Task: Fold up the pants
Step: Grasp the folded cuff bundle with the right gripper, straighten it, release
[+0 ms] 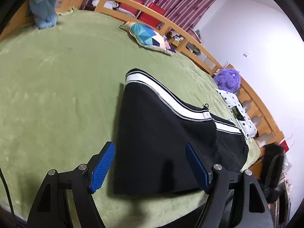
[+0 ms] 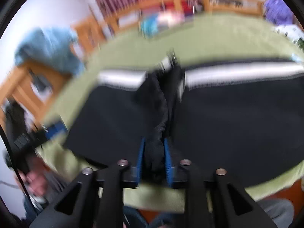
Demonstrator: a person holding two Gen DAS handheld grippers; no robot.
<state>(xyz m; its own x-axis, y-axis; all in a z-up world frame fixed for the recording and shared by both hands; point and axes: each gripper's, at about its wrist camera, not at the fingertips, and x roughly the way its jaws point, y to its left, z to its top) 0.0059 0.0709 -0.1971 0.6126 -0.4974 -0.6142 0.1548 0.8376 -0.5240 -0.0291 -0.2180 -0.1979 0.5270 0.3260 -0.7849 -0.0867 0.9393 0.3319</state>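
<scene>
Black pants [image 1: 161, 133] with a white side stripe lie on the green bed cover [image 1: 57, 95]. My left gripper [image 1: 150, 146] stands open over the pants' near edge, its blue pads wide apart and the cloth not pinched between them. In the blurred right wrist view the pants [image 2: 228, 114] spread across the bed. My right gripper [image 2: 154, 144] is shut on a bunched ridge of black fabric near the front edge of the pants.
A colourful patchwork pillow [image 1: 150, 36] and a light blue plush heap [image 1: 44, 9] lie at the far side of the bed. A purple plush toy [image 1: 228, 79] and a dotted white pillow [image 1: 237, 110] sit at the right. A wooden rail [image 1: 171, 22] borders the bed.
</scene>
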